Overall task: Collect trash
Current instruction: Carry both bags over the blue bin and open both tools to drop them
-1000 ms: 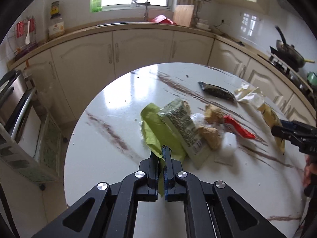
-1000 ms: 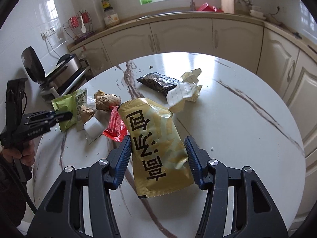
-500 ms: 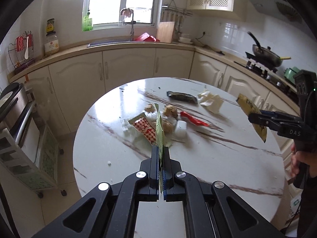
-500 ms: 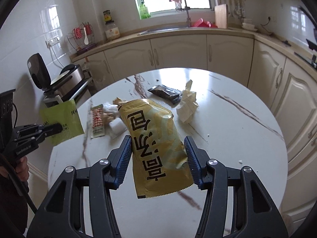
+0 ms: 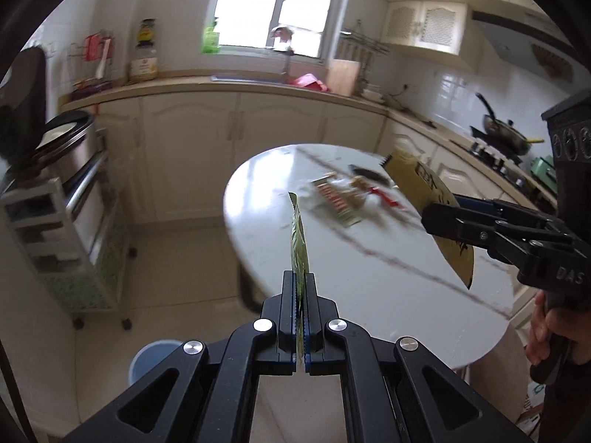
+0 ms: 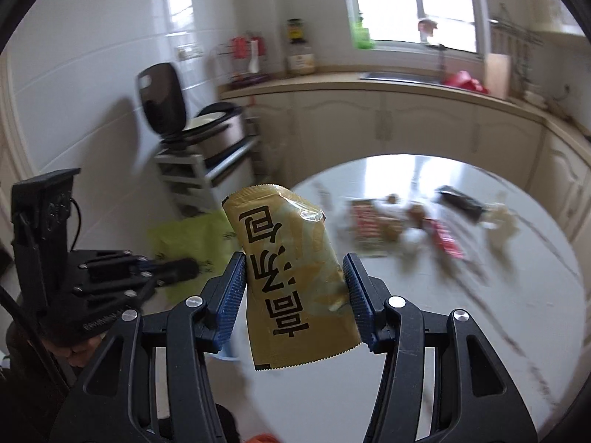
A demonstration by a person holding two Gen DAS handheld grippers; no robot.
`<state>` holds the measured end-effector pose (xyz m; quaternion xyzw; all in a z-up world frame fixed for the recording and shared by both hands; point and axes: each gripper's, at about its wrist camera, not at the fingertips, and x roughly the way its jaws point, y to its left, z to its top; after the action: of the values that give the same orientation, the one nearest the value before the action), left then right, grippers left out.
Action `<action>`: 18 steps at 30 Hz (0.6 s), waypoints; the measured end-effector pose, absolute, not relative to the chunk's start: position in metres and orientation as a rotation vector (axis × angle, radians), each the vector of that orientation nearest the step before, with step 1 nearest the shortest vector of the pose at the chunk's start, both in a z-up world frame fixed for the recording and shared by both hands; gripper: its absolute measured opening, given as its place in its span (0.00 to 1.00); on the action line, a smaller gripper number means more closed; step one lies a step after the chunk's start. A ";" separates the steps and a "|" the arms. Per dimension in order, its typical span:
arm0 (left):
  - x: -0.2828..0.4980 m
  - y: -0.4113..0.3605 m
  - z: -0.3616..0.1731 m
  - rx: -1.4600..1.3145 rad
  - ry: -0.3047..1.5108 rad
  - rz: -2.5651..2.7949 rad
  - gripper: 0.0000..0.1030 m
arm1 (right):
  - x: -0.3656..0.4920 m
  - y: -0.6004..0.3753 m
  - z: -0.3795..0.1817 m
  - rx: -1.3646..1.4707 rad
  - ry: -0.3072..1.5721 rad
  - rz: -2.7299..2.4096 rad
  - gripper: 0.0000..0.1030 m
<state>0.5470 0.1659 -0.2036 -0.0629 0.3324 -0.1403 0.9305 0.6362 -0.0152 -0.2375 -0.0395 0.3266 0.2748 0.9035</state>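
My left gripper (image 5: 299, 280) is shut on a thin green wrapper (image 5: 298, 243), seen edge-on and lifted clear of the round marble table (image 5: 369, 273). The right wrist view shows that green wrapper (image 6: 192, 236) flat in the left gripper (image 6: 188, 269) at lower left. My right gripper (image 6: 293, 273) is shut on a mustard-yellow packet (image 6: 291, 277) with black lettering, held in the air near the table's edge. In the left wrist view the right gripper (image 5: 436, 217) carries the yellow packet (image 5: 424, 192) at right. More wrappers (image 6: 406, 229) lie on the table (image 6: 480, 332).
A blue bin (image 5: 159, 358) stands on the floor below my left gripper. A rolling cart with a cooker (image 5: 62, 192) stands at left. Cream cabinets (image 5: 236, 147) and a counter with a sink run behind the table. A person's hand (image 5: 546, 336) holds the right gripper's handle.
Both grippers have drawn back from the table with their wrappers lifted off it. The table litter is now farther away, and the floor and blue bin have come into view.
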 end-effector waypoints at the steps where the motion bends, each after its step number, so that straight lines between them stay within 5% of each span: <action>1: 0.540 0.179 -0.208 -0.138 0.690 -0.264 0.00 | 0.635 0.004 -0.242 -0.082 0.680 0.600 0.49; 18: 0.528 0.347 -0.353 -0.396 1.000 -0.023 0.00 | 0.678 0.213 -0.382 -0.203 0.906 0.728 0.49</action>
<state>0.5276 0.3475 -0.3533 -0.1886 0.4763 -0.0107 0.8588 0.6776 0.2133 -0.3821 -0.0957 0.4273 0.3432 0.8310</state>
